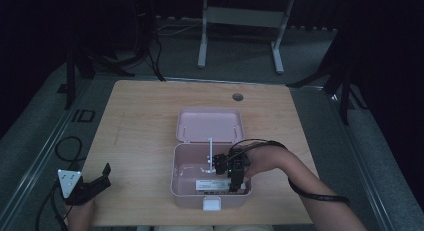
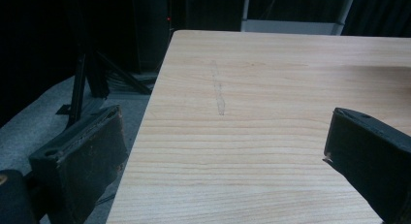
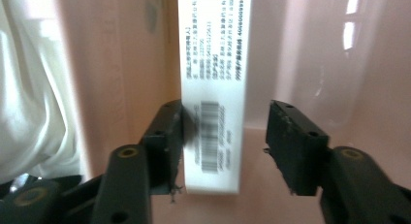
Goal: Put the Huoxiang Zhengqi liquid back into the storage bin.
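An open pink box (image 1: 175, 163) stands on the wooden table (image 1: 135, 121), its lid (image 1: 210, 123) laid back behind it. A white carton (image 1: 207, 184) with a barcode lies along the box's near wall. My right gripper (image 1: 239, 187) reaches down into the box. In the right gripper view the gripper (image 3: 226, 112) is open and straddles the end of the carton (image 3: 215, 49): one jaw touches its side, the other stands off with a gap. My left gripper (image 1: 106, 176) is open over the table's front left corner, jaws wide with nothing between them (image 2: 225, 122).
A thin white strut (image 1: 210, 151) rises in the box's middle, and a white latch (image 1: 211, 204) sits on its front. The table has a round hole (image 1: 238, 97) at the back. White fabric (image 3: 34, 88) shows past the box wall. Dark stands and cables (image 1: 145, 46) surround the table.
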`<state>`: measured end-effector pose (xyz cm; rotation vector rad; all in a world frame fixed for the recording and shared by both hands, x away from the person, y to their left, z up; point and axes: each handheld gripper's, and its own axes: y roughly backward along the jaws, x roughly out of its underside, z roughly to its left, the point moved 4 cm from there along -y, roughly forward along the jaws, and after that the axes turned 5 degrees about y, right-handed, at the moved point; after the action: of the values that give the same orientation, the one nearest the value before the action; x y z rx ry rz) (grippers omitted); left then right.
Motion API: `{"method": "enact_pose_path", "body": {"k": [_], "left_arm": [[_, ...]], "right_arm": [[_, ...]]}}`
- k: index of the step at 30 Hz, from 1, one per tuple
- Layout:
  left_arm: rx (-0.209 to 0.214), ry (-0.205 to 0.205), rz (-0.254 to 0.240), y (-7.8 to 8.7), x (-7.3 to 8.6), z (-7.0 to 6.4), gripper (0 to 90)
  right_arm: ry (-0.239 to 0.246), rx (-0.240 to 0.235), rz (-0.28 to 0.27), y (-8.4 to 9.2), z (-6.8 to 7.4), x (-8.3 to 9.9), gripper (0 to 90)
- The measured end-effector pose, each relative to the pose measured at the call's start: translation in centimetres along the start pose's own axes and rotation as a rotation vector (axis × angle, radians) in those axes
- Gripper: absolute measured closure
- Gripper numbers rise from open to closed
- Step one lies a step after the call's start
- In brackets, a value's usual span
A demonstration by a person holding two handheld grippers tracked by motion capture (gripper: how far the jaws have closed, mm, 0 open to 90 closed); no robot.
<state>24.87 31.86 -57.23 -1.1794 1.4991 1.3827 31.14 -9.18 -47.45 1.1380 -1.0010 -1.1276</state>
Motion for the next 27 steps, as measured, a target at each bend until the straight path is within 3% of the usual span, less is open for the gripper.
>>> {"method": "enact_pose_path", "body": {"k": [9,17,21,23,27], "left_arm": [[-0.002,0.001,0.001,0.0,0.0,0.0,1.6],[-0.001,0.000,0.001,0.0,0.0,0.0,1.6],[-0.002,-0.001,0.002,0.0,0.0,0.0,1.6],[-0.002,-0.002,0.002,0.0,0.0,0.0,1.7],[-0.003,-0.002,0.001,0.0,0.0,0.0,1.6]], "right_arm": [[-0.037,0.091,-0.135,4.5,-0.2,0.8,34.5],[-0.071,0.143,-0.253,7.4,-0.5,2.8,16.8],[-0.095,0.220,-0.306,8.2,-1.2,4.3,13.2],[-0.097,0.280,-0.342,8.6,-1.6,5.1,13.2],[-0.120,0.344,-0.401,8.8,-2.1,6.5,13.2]]}}
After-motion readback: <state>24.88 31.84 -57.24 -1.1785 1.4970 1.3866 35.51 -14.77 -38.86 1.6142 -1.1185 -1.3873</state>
